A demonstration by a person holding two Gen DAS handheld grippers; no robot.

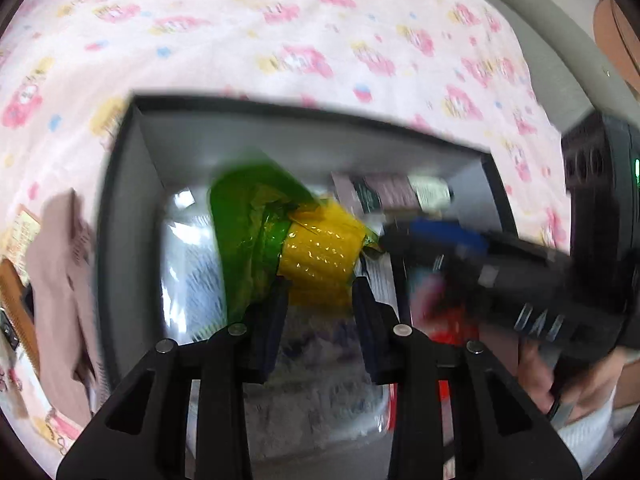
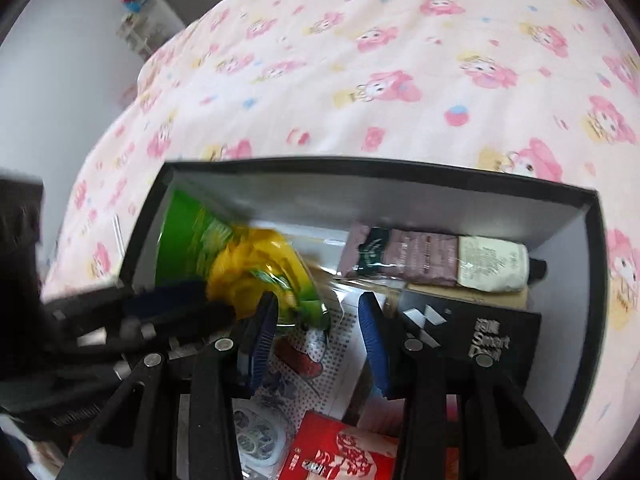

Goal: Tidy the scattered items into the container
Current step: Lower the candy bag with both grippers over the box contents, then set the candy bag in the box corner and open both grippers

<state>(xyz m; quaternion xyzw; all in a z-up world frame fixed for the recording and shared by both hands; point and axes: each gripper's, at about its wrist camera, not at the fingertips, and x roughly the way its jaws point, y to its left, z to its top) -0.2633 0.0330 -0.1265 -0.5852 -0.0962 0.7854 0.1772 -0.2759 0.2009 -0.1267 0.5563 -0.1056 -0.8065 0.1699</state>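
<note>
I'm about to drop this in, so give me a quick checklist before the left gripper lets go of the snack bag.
1. The snack bag is over the box: ok.
2. The left gripper has its jaws closed on the bag: ok.
3. The right gripper is clear of the bag: not ok, its open jaws sit at the bag's corner.
4. Free space beneath the bag: cannot tell, blurred.
5. Everything gathered: not ok, a brownish item lies on the bedsheet.
</note>
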